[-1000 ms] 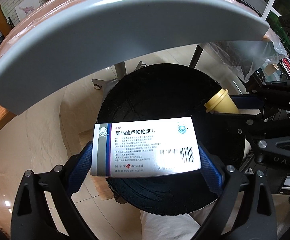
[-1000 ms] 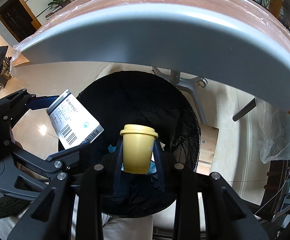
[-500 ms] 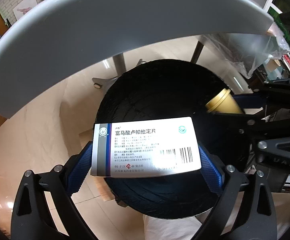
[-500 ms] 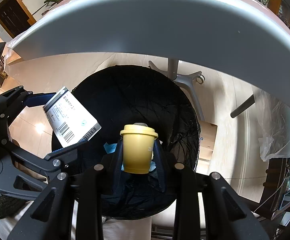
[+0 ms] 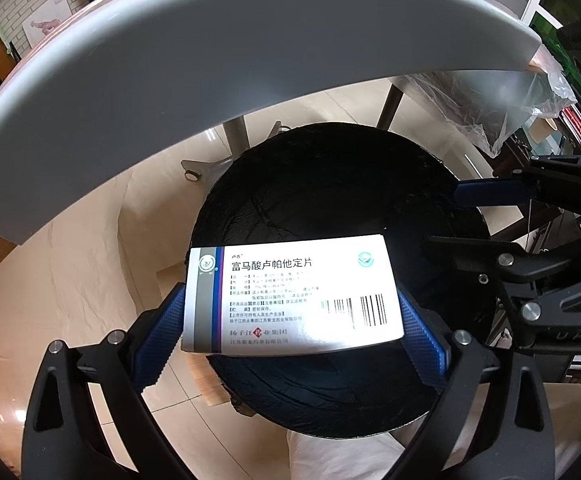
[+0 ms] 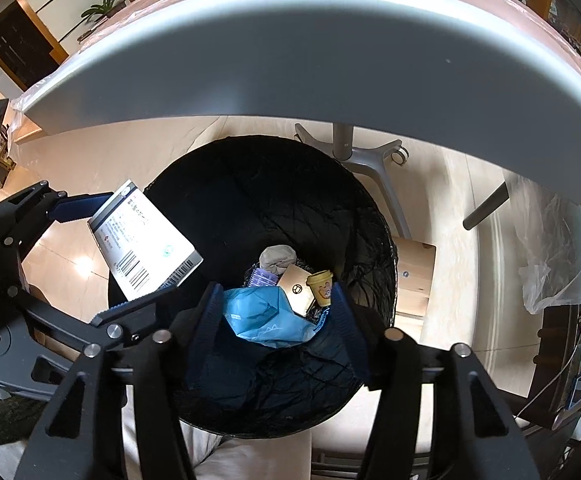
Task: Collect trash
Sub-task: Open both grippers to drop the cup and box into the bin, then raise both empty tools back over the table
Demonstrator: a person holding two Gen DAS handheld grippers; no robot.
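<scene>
My left gripper (image 5: 290,304) is shut on a white medicine box (image 5: 290,294), held over the black-lined trash bin (image 5: 330,168). The same box (image 6: 142,240) shows at the left of the right wrist view. My right gripper (image 6: 276,300) hangs over the bin (image 6: 226,184) with its jaws opening and nothing between them. A small yellow cup (image 6: 320,287) lies at the bottom of the bin beside a gold card (image 6: 296,290), a blue bag (image 6: 264,316) and a grey wad (image 6: 276,258).
A grey curved table edge (image 6: 290,52) arches above the bin. Table legs (image 6: 366,160) stand on the pale tile floor behind it. Crumpled clear plastic (image 5: 502,100) hangs at the right. A person's light trousers (image 6: 250,460) show below the bin.
The right gripper let go of the yellow cup, which dropped to the bottom of the bin among the other trash. The left gripper keeps its hold on the box in place.
</scene>
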